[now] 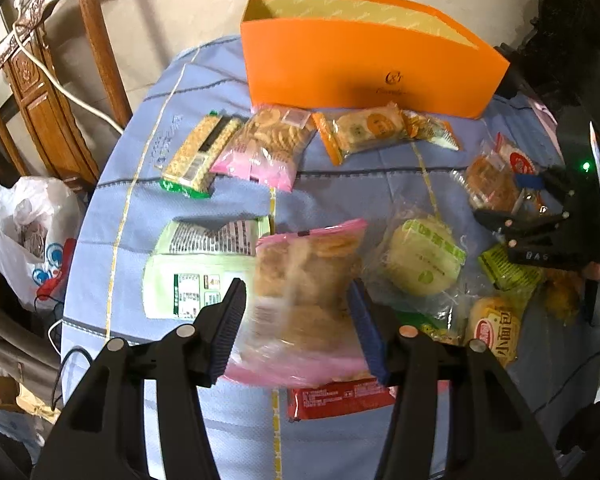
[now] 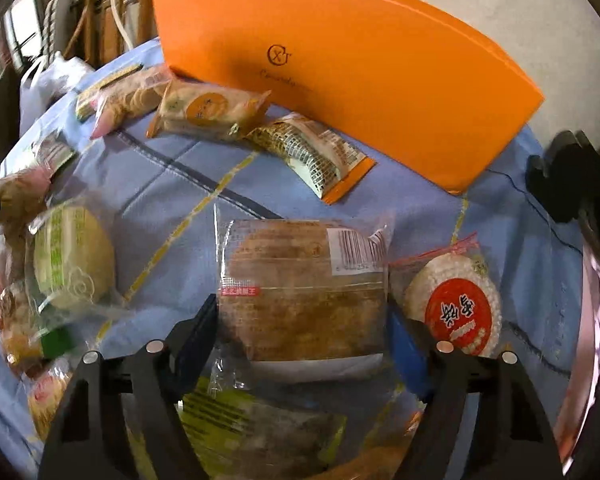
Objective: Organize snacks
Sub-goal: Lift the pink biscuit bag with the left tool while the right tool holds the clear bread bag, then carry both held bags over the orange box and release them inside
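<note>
A: Where does the left tool [image 1: 296, 324] stand?

B: It pinches a pink-edged bag of round crackers [image 1: 308, 300], lifted off the bench [image 1: 340, 184], on the near side of the orange box [image 1: 364, 72]. Both pads press the bag's sides. The bag looks blurred, so it may be swinging.

A: And the right tool [image 2: 300, 340]?

B: Its jaws stand spread on either side of a clear-wrapped brown pastry [image 2: 304, 288], which lies flat on the blue cloth in front of the orange box. I see no pad pressing the wrapper yet, so I call it not gripped.

A: How will that pastry handle?

B: Light, I judge, and soft. The film is slick and crinkly, the cake inside probably crumbles under a hard squeeze. Take it across the middle of the body, not by the loose sealed ends, which would slip or let it dangle.

A: Neighbours?

B: A round rice cracker with a red label [image 2: 456, 304] lies just beside the pastry, on the side away from the green round pastry [image 2: 72, 256]. 2 orange-trimmed packs [image 2: 212, 112] sit close against the box front. The right pad could catch the cracker's wrapper.

A: The box?

B: Upright and open at the top, at the far edge of the bench. Nothing visible inside from here.
</note>
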Demonstrator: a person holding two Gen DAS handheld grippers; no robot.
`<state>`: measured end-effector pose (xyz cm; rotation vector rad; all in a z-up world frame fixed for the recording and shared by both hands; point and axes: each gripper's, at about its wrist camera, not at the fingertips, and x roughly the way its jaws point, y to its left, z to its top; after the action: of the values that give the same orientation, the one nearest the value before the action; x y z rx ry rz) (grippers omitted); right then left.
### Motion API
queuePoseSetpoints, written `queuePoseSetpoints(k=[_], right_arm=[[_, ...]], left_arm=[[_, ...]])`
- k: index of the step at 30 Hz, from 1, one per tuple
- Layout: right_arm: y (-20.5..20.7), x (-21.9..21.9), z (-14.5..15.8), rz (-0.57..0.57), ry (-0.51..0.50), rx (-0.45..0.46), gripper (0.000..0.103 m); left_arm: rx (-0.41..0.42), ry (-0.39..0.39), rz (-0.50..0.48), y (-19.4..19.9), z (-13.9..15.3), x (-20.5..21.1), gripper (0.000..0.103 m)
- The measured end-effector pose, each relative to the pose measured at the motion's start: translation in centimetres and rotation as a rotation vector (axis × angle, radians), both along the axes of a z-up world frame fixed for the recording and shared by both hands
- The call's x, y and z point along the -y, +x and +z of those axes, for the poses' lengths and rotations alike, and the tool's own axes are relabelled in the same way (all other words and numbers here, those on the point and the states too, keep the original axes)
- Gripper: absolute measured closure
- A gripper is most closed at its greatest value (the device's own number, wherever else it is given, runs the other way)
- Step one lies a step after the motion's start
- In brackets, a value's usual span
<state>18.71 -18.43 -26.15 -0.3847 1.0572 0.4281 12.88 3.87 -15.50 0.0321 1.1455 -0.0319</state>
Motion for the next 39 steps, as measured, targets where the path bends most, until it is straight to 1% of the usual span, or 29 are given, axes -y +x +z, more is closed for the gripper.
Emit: queuePoseSetpoints(k=[2, 5, 8, 9, 10, 11, 12, 13, 15, 17, 19, 20, 21, 22, 24, 25, 26, 28, 29, 30, 31, 32, 33, 35, 37, 38, 39], right_arm=[[-0.6, -0.1, 0.2, -0.04, -0.005, 0.025, 0.025], [-1.5, 0.8, 1.5, -0.1, 0.05, 0.052, 0.025], [-2.7, 1.2, 2.5, -0.15, 0.05, 0.076, 0.025], [-3.2, 1.4, 2.9, -0.161, 0.079, 0.086, 0.025], [-3.7, 1.7, 3.2, -0.17, 0.101, 0.092, 0.025], [-4.1, 1.9, 3.5, -0.179, 0.127, 0.09, 0.025], [-4.3, 2.2, 3.7, -0.19, 0.134, 0.093, 0.025], [-4.5, 2.9, 4.1, -0.201, 0.144, 0.101, 0.025], [-4.7, 3.2, 5.1, -0.223, 0.18, 0.115, 0.025], [-4.8, 3.5, 5.6, -0.243, 0.206, 0.111, 0.025], [-4.8, 3.8, 6.0, -0.247, 0.22, 0.11, 0.025], [-5.1, 3.8, 6.2, -0.246, 0.223, 0.114, 0.025], [-5.1, 4.2, 6.1, -0.245, 0.224, 0.117, 0.025], [-5.3, 4.2, 6.2, -0.244, 0.228, 0.117, 0.025], [-5.8, 4.2, 6.1, -0.251, 0.244, 0.106, 0.025], [-6.1, 4.3, 6.2, -0.252, 0.248, 0.103, 0.025], [-6.4, 4.2, 6.0, -0.254, 0.246, 0.1, 0.025], [-6.8, 4.2, 5.9, -0.259, 0.244, 0.09, 0.025], [-7.0, 4.1, 5.8, -0.264, 0.246, 0.086, 0.025], [-7.3, 4.1, 5.8, -0.267, 0.254, 0.083, 0.025], [-7.6, 4.0, 5.9, -0.267, 0.261, 0.082, 0.025], [-7.8, 4.0, 6.1, -0.269, 0.267, 0.083, 0.025], [-8.1, 3.9, 6.3, -0.271, 0.274, 0.087, 0.025], [-8.6, 3.8, 7.0, -0.271, 0.288, 0.095, 0.025], [-8.9, 3.7, 7.5, -0.269, 0.299, 0.105, 0.025], [-9.0, 3.7, 7.8, -0.268, 0.302, 0.111, 0.025], [-9.2, 3.6, 8.2, -0.264, 0.309, 0.12, 0.025]], left_arm=[[0.013, -0.004, 0.003, 0.1, 0.3, -0.1, 0.051], [0.04, -0.024, 0.007, 0.1, 0.6, -0.1, 0.051], [0.036, 0.004, -0.003, 0.2, 0.4, -0.5, 0.051], [0.046, 0.008, -0.014, 0.1, 0.4, -1.0, 0.04], [0.06, 0.02, 0.0, 0.0, 0.5, -1.5, 0.027], [0.095, 0.019, 0.027, -0.2, 0.7, -2.1, 0.007], [0.117, -0.007, 0.028, -0.3, 0.8, -2.4, 0.005], [0.116, -0.039, 0.015, -0.1, 0.6, -2.6, 0.005], [0.074, -0.057, -0.033, 0.7, -0.1, -2.3, 0.004], [0.051, -0.042, -0.075, 1.6, -1.5, -1.7, 0.004], [-0.014, 0.015, -0.12, 2.9, -3.6, -0.9, 0.004], [-0.03, 0.045, -0.121, 3.1, -4.2, -0.6, 0.004], [-0.021, 0.05, -0.12, 3.4, -4.5, -0.5, 0.004], [-0.008, 0.038, -0.112, 3.6, -4.5, -0.6, 0.004], [-0.016, -0.004, -0.09, 4.1, -5.0, -1.1, 0.004], [-0.01, -0.016, -0.082, 4.2, -5.2, -1.3, 0.004], [0.001, -0.011, -0.078, 4.2, -5.3, -1.2, 0.004], [0.009, 0.049, -0.109, 4.1, -5.3, -0.5, 0.021], [0.015, 0.072, -0.115, 4.0, -5.1, -0.3, 0.024], [0.016, 0.069, -0.12, 3.8, -4.9, -0.2, 0.025], [0.016, 0.049, -0.116, 3.6, -4.7, -0.3, 0.026], [0.02, 0.04, -0.105, 3.4, -4.6, -0.4, 0.054], [0.022, 0.016, -0.089, 3.0, -4.3, -0.6, 0.06], [0.034, -0.041, -0.068, 2.4, -3.6, -0.8, 0.064], [0.049, -0.022, -0.077, 1.6, -3.0, -0.6, 0.065], [0.052, -0.025, -0.081, 1.5, -2.8, -0.6, 0.066], [0.058, -0.051, -0.085, 1.2, -2.4, -0.8, 0.067]])
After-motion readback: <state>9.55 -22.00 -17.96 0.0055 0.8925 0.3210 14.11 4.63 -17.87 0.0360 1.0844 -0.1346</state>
